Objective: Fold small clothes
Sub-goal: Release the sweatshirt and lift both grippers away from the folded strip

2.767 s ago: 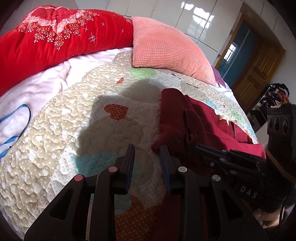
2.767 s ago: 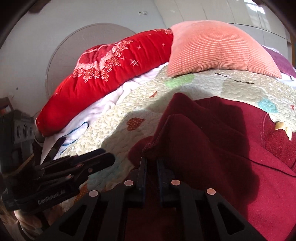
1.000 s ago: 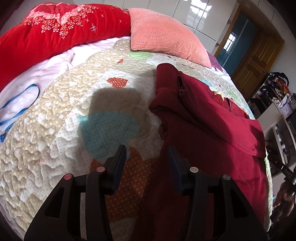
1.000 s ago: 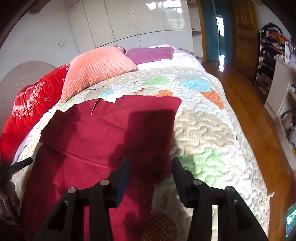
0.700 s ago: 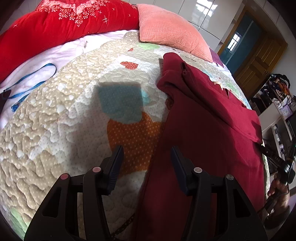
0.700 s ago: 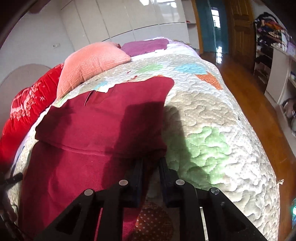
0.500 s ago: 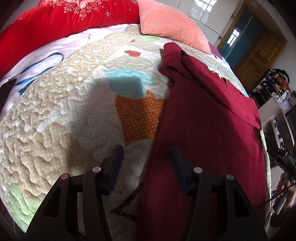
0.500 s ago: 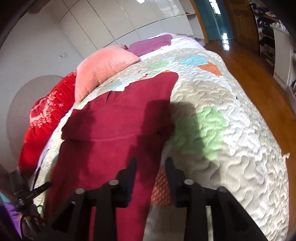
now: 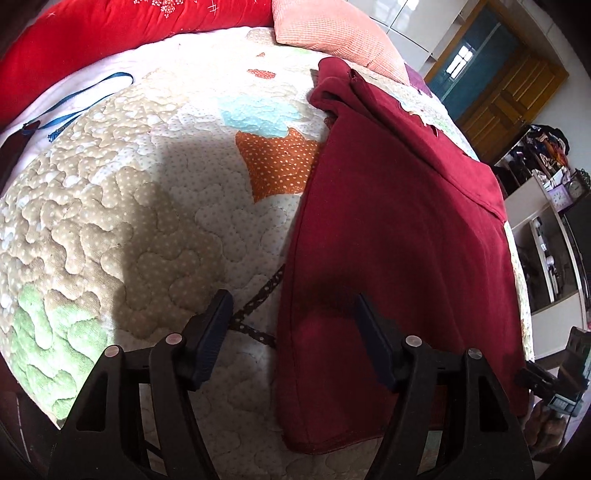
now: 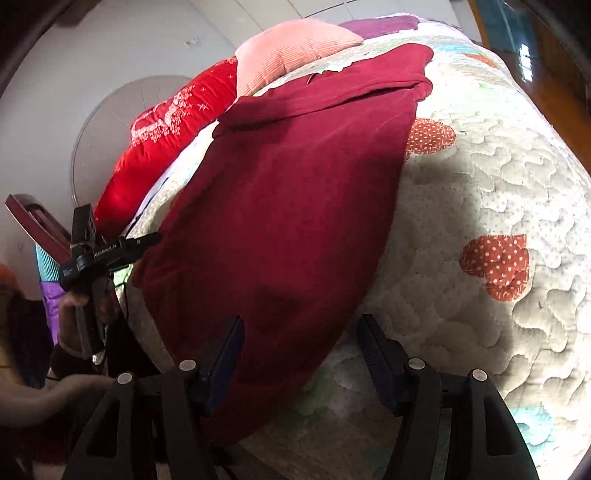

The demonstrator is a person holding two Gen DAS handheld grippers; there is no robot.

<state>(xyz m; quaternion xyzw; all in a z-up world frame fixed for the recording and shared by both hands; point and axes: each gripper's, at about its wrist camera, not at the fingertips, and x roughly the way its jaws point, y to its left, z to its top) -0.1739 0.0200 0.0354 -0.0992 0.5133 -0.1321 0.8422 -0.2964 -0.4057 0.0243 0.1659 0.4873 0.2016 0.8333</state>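
Observation:
A dark red garment (image 9: 399, 236) lies flat on the patchwork quilt (image 9: 122, 206), sleeves folded in across its far end. My left gripper (image 9: 291, 314) is open over the garment's near left hem corner, one finger over the quilt, the other over the cloth. In the right wrist view the same garment (image 10: 291, 192) fills the middle. My right gripper (image 10: 301, 339) is open over its near right hem corner. The left gripper (image 10: 142, 240) also shows there at the far hem corner. Neither gripper holds cloth.
A coral pillow (image 9: 332, 35) and a red floral duvet (image 9: 103, 33) lie at the head of the bed. A blue lanyard (image 9: 81, 99) lies on the pink sheet. Shelves (image 9: 546, 221) and a wooden door (image 9: 513, 92) stand to the right. The bed's near edge is just under both grippers.
Both grippers have drawn back from the sleeves to the garment's hem at the near bed edge. The right gripper, shut on a sleeve earlier, has let go and opened wide.

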